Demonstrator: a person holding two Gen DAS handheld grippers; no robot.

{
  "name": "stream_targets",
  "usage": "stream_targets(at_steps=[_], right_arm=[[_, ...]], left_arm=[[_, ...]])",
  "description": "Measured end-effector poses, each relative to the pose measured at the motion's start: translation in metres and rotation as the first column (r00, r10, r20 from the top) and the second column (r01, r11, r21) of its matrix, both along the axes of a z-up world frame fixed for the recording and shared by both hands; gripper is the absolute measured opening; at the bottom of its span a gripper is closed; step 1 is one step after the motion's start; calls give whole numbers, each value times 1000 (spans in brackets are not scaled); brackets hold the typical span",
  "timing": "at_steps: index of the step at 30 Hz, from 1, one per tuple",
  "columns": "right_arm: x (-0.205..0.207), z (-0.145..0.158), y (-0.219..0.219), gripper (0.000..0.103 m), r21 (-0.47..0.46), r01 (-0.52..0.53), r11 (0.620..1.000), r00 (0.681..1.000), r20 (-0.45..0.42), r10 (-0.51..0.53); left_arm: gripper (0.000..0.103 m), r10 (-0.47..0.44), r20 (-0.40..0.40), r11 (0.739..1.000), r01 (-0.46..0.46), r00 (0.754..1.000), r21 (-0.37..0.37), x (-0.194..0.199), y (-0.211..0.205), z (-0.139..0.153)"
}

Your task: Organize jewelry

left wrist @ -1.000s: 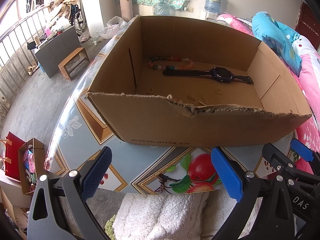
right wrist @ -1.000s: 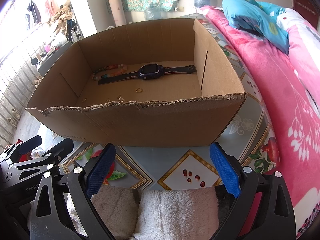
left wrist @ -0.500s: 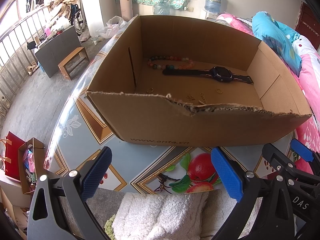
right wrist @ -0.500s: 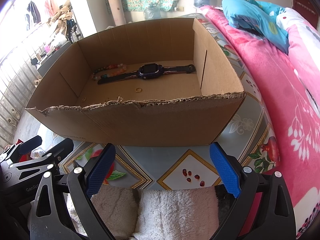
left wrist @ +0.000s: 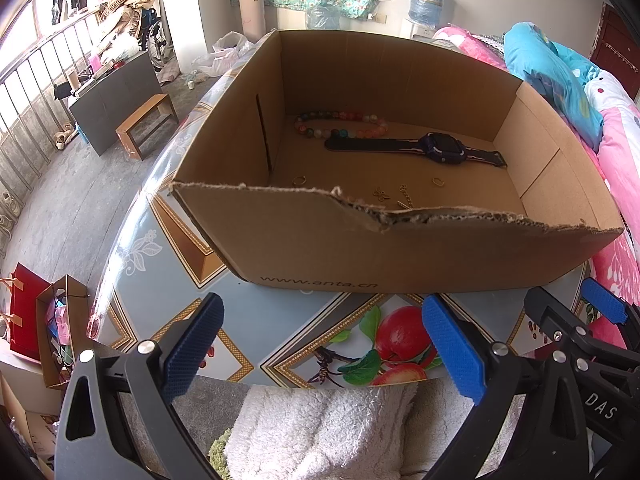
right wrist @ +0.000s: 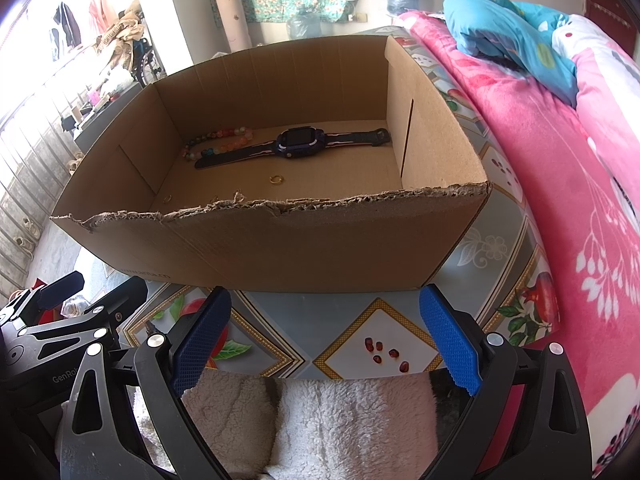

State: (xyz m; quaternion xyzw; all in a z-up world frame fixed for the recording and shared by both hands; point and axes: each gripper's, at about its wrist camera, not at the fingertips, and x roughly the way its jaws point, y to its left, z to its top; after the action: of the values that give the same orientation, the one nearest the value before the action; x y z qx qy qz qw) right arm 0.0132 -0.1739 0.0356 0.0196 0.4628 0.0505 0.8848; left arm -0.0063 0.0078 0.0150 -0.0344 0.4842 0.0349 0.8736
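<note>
Nothing had moved since the earlier frames: your left gripper (left wrist: 320, 344) and right gripper (right wrist: 326, 336) hung wide open and empty at frame bottom. Bead bracelet (left wrist: 340, 124), smartwatch (left wrist: 416, 146) and gold rings (left wrist: 438, 181) lay inside the cardboard box (left wrist: 400, 256); clear its torn rim if reaching in.

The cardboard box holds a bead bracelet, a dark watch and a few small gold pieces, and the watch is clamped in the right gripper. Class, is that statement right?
Not quite. The watch is not clamped: it lies flat on the floor of the cardboard box beside the bead bracelet, as the right wrist view shows. The right gripper is open and empty, outside the box. The rest stands.
</note>
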Motion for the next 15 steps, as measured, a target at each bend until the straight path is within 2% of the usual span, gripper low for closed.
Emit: stream_targets(at_steps=[15], right_arm=[[0, 0, 0, 91, 1, 0, 1000, 1000, 1, 0]], left_arm=[[97, 0, 0, 1000, 0, 1000, 0, 0, 1, 0]])
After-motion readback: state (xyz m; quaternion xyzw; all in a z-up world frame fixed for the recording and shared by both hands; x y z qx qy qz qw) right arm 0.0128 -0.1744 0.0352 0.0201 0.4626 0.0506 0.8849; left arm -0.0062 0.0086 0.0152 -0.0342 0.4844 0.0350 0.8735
